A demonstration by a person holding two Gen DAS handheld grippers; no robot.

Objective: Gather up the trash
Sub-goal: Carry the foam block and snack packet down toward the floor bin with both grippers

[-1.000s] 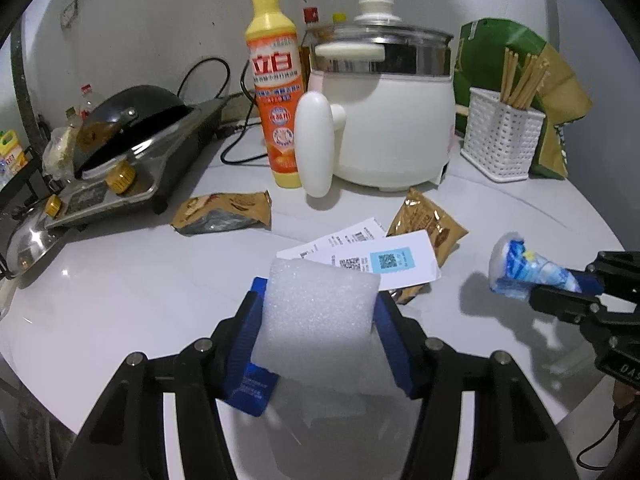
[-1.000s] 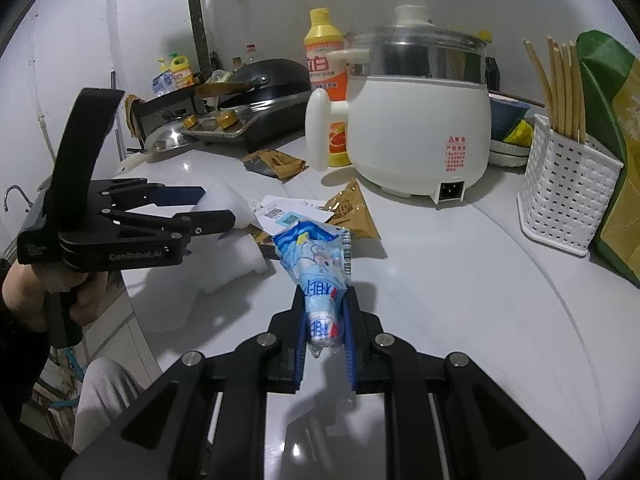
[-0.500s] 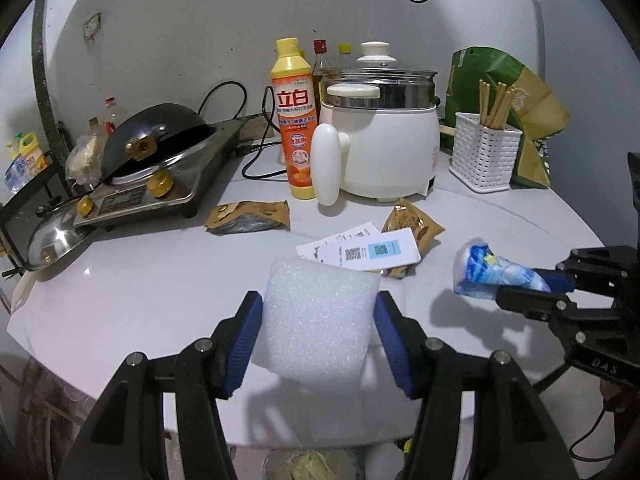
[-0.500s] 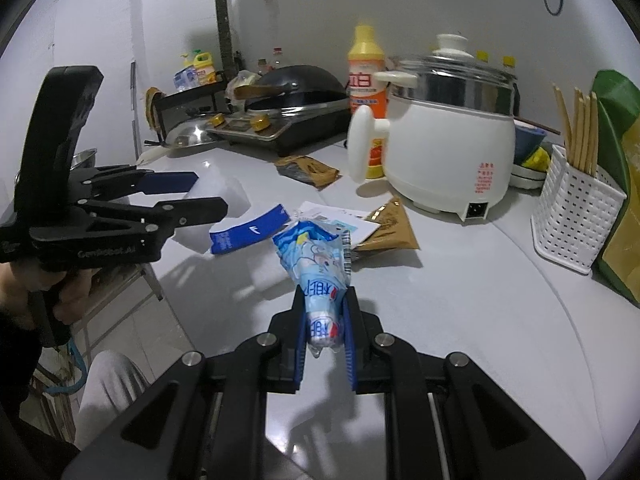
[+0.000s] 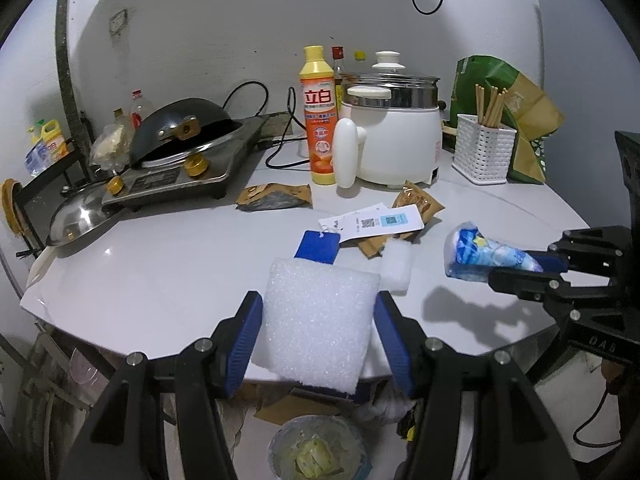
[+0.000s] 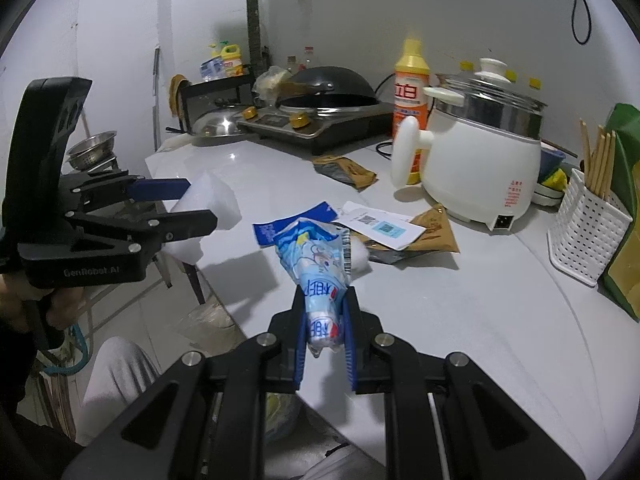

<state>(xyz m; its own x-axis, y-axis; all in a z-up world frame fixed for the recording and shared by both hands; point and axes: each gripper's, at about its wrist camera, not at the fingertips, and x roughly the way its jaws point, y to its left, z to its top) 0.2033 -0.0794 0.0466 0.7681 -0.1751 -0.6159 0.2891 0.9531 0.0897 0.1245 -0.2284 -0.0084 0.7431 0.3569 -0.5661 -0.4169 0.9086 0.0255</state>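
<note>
Here, left gripper [image 5: 318,342]: clamps the white foam block [image 5: 318,320] between its blue pads.
Right gripper [image 6: 324,330]: pinches the crumpled blue-and-white plastic wrapper [image 6: 318,268], which sticks forward.

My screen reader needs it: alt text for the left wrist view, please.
The left gripper clamps a white foam block over the table's near edge; at right, the right gripper holds a blue wrapper.

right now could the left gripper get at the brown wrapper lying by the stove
Probably not yet. The left gripper is shut on a white foam block that fills its jaws. The way across the table to the brown wrapper looks free, but the foam would have to go first.
</note>
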